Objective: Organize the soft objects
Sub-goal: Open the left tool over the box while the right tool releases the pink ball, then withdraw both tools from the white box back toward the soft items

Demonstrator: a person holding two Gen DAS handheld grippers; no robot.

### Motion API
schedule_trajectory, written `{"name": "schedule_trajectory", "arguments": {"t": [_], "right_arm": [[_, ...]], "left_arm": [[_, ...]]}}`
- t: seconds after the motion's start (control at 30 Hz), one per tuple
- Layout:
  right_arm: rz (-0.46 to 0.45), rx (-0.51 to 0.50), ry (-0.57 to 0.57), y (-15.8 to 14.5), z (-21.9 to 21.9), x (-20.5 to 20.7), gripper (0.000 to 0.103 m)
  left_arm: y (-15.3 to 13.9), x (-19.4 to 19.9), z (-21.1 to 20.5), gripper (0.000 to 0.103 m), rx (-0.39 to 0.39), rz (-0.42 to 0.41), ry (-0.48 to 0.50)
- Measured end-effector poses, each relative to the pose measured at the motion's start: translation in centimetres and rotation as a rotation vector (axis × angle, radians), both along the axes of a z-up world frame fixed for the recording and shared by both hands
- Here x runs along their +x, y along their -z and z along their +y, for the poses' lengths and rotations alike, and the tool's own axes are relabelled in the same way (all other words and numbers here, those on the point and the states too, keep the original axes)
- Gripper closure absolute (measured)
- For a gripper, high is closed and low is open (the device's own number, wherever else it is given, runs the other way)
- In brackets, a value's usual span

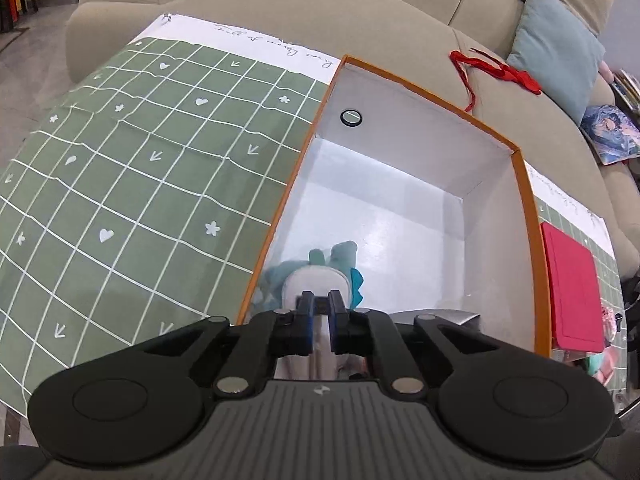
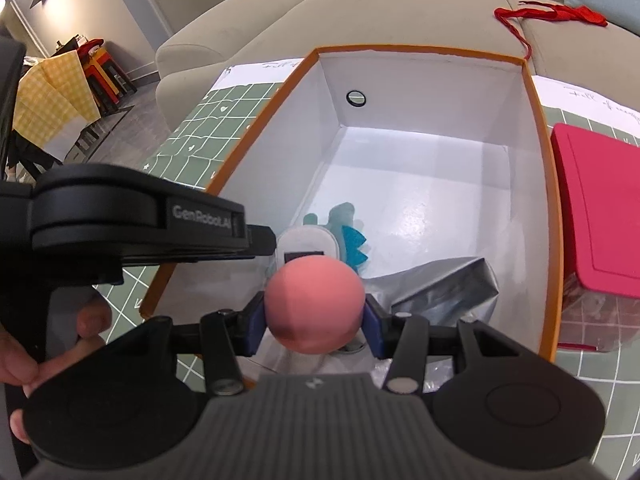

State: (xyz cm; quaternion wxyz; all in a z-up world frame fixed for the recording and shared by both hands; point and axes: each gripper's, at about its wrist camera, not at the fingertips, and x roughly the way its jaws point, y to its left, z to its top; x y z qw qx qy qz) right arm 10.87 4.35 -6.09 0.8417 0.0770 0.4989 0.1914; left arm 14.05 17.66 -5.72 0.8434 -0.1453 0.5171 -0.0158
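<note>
Orange card is edging the open box [image 1: 524, 216], and both tools are reaching down over its near end. The left tool [image 1: 320, 304] is pointing forward into the box with its jaws drawn almost together, pinching the white belly of a teal and white plush toy [image 1: 316, 280] that is hanging low near the box's left wall. In the right wrist view the same left tool [image 2: 280, 248] is coming in from the left side, with the person's bare hand [image 2: 24, 364] gripping its handle at the lower left. The right tool [image 2: 316, 316] is sitting just above the near end of the box, its blue-padded jaws spread wide and pressing on either side of a pink foam ball [image 2: 314, 304]. The ball is hanging directly in front of the plush toy [image 2: 320, 240]. A crumpled silver bag [image 2: 448, 292] is lying on the box floor at the near right corner. The box is resting on a green grid-patterned cloth [image 1: 120, 184] covering the surface, with a red-lidded container [image 2: 596, 208] just beside its right wall. A beige sofa [image 1: 360, 12] is curving behind, carrying a red ribbon [image 1: 496, 68] and a light blue cushion [image 1: 556, 48].
</note>
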Motion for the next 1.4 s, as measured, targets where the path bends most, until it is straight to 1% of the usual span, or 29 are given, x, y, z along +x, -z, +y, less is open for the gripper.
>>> {"name": "schedule_trajectory", "arguments": {"t": [0.13, 0.2, 0.23, 0.27, 0.3, 0.37, 0.43, 0.5, 0.6, 0.63, 0.67, 0.77, 0.8, 0.87, 0.97, 1.03, 1.07, 1.13, 1.2, 1.27, 1.3, 1.4], "right_arm": [[0.001, 0.006, -0.005, 0.1, 0.1, 0.2, 0.054], [0.000, 0.004, -0.010, 0.2, 0.3, 0.2, 0.054], [0.001, 0.002, -0.009, 0.3, 0.3, 0.1, 0.054], [0.004, 0.001, -0.008, 0.4, 0.3, 0.1, 0.054], [0.011, 0.002, -0.007, 0.7, 0.3, 0.2, 0.054], [0.023, 0.005, -0.010, 1.0, 0.3, 0.2, 0.054], [0.027, 0.001, -0.011, 1.1, 0.4, 0.3, 0.054], [0.032, -0.006, -0.008, 1.3, 0.6, 0.4, 0.053], [0.051, 0.001, -0.008, 1.6, 0.9, 0.5, 0.052], [0.053, 0.001, -0.009, 1.6, 1.0, 0.5, 0.051], [0.051, -0.004, -0.010, 1.7, 1.2, 0.5, 0.050], [0.037, -0.014, -0.006, 1.6, 1.4, 0.3, 0.048], [0.037, -0.011, -0.006, 1.5, 1.4, 0.2, 0.046], [0.035, 0.001, -0.008, 1.3, 1.4, 0.2, 0.036], [0.020, -0.015, -0.015, 0.9, 1.6, 0.0, 0.029], [0.016, -0.024, -0.025, 0.7, 1.8, -0.2, 0.026], [0.012, -0.022, -0.027, 0.5, 1.8, -0.2, 0.022], [0.008, -0.013, -0.031, 0.2, 1.9, -0.3, 0.016], [0.005, -0.012, -0.033, -0.2, 2.0, -0.5, 0.015], [0.000, -0.013, -0.032, -0.5, 2.0, -0.5, 0.010], [-0.009, -0.011, -0.030, -0.7, 2.0, -0.6, 0.010], [-0.027, 0.013, -0.036, -1.6, 2.1, -0.8, 0.010]], "left_arm": [[0.0, -0.4, 0.1, 0.093, -0.008, -0.007, 0.000], [-0.1, -0.5, 0.1, 0.084, -0.003, -0.013, -0.005], [-0.2, -0.6, 0.1, 0.071, -0.006, -0.021, -0.011], [-0.3, -0.7, 0.1, 0.051, -0.014, -0.027, -0.023], [-0.5, -0.9, 0.2, 0.047, -0.028, -0.038, -0.039], [-0.9, -1.1, 0.4, 0.026, -0.052, -0.064, -0.038], [-1.2, -1.1, 0.4, 0.016, -0.087, -0.076, -0.014], [-1.6, -1.4, 0.0, 0.016, -0.087, -0.095, 0.005], [-2.4, -1.9, -0.6, 0.015, -0.026, -0.139, 0.016], [-2.6, -2.1, -0.7, 0.015, -0.019, -0.150, 0.015], [-2.7, -2.1, -0.7, 0.015, -0.033, -0.160, 0.011], [-2.6, -2.1, 0.0, 0.015, -0.144, -0.165, 0.006], [-2.4, -2.0, 0.2, 0.015, -0.164, -0.158, 0.005], [-2.3, -1.9, 0.4, 0.015, -0.172, -0.157, -0.001], [-2.2, -1.9, 0.7, 0.015, -0.158, -0.161, -0.009], [-2.2, -1.8, 1.0, 0.015, -0.166, -0.147, -0.009], [-2.2, -1.8, 1.3, 0.015, -0.174, -0.143, -0.012], [-2.2, -1.8, 1.5, 0.015, -0.183, -0.134, -0.017], [-2.2, -1.9, 1.6, 0.015, -0.179, -0.128, -0.013], [-2.5, -2.2, 1.5, 0.015, -0.137, -0.120, -0.010], [-2.8, -2.4, 1.5, 0.015, -0.113, -0.120, -0.009], [-3.7, -3.1, 1.7, 0.015, -0.099, -0.125, -0.001]]}}
